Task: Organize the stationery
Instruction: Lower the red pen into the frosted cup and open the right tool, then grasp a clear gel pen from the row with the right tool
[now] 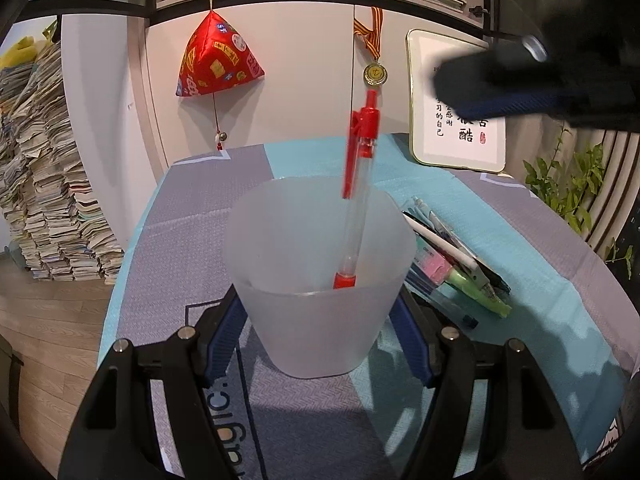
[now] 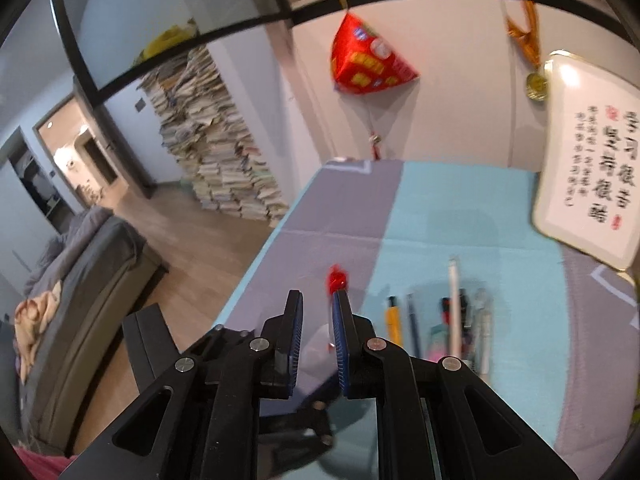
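A frosted plastic cup (image 1: 318, 280) stands on the table, held between my left gripper's (image 1: 320, 320) blue pads, which are shut on its sides. A clear pen with red cap and clip (image 1: 358, 188) stands tilted inside the cup. Its red top (image 2: 337, 279) shows just beyond my right gripper (image 2: 318, 300), whose jaws are open and hold nothing, above the cup. The right gripper also shows blurred at the upper right of the left wrist view (image 1: 520, 80). A pile of pens and highlighters (image 1: 452, 260) lies right of the cup; it also shows in the right wrist view (image 2: 440, 320).
The table carries a teal and grey mat (image 1: 280, 168). A framed calligraphy board (image 1: 456, 120) leans at the back right. A red pouch (image 1: 218, 58) and a medal (image 1: 375, 74) hang on the wall. A plant (image 1: 572, 184) stands right. The table's left edge drops to the floor.
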